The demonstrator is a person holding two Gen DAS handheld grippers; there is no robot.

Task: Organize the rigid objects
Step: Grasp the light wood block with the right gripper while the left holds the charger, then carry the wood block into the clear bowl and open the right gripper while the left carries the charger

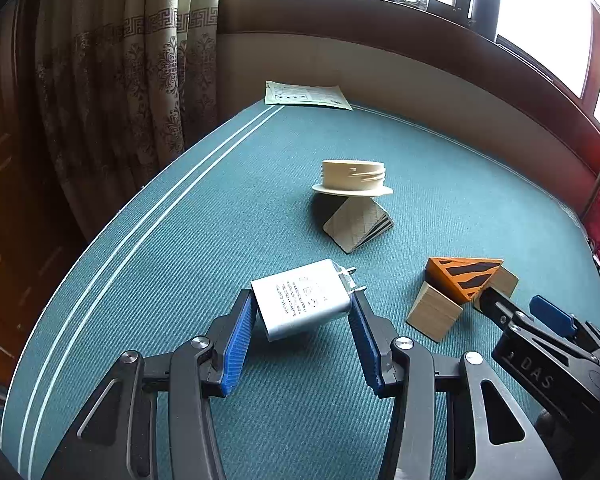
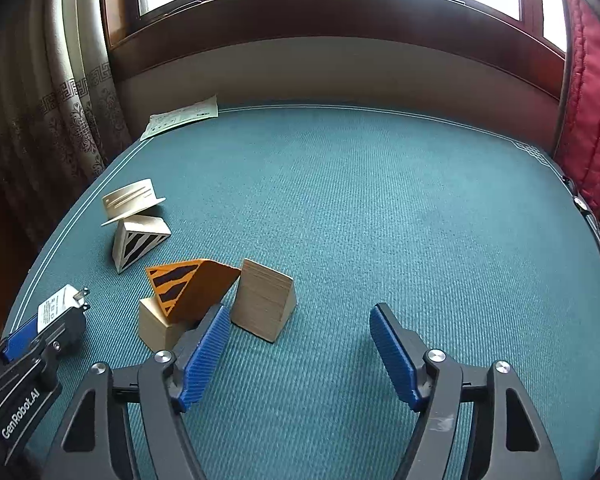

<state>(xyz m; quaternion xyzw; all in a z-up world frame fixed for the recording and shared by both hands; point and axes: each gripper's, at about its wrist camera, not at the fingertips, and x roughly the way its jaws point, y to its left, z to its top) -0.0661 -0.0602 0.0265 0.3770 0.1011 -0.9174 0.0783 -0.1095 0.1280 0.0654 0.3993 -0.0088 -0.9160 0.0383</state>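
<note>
Pinching the silver plug adapter (image 1: 304,300) at frame centre, the left gripper (image 1: 302,312) holds it; the right gripper (image 2: 300,328) stands spread and empty beside the orange wedge (image 2: 192,286).

Patterned curtain (image 1: 140,80), paper sheet (image 1: 306,95) on teal table (image 1: 260,160), red quilted fabric (image 2: 588,100)

Your left gripper (image 1: 302,312) and right gripper (image 2: 300,344), black angular frames with triangular cut-outs, ribbed blue pads (image 2: 204,354), round silver screws (image 1: 404,343), white lettering "GenRobot.AI" and "DAS" on the housings
</note>
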